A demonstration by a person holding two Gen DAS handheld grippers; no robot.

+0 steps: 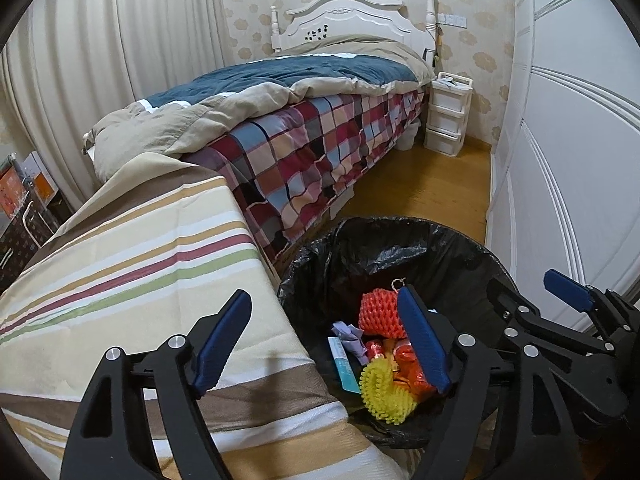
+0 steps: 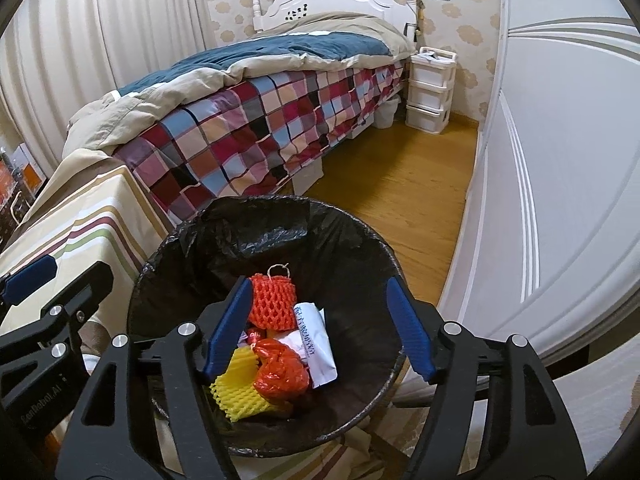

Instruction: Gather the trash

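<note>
A round bin with a black liner [image 1: 384, 248] [image 2: 280, 224] stands beside the striped cloth. Inside lie an orange foam net [image 1: 378, 314] [image 2: 274, 304], a yellow foam net [image 1: 384, 394] [image 2: 236, 384], an orange plastic bag [image 2: 282, 374], a white packet [image 2: 316, 344] and a purple scrap [image 1: 352, 338]. My left gripper [image 1: 324, 344] is open and empty over the bin's left rim. My right gripper [image 2: 320, 332] is open and empty right above the trash; it also shows in the left wrist view [image 1: 560, 312].
A striped cloth [image 1: 140, 280] covers a surface left of the bin. A bed with a checked sheet [image 1: 320, 152] lies behind. A white wardrobe [image 1: 568, 160] stands at the right, with wood floor [image 2: 400, 184] between. A white drawer unit [image 1: 446, 116] stands by the headboard.
</note>
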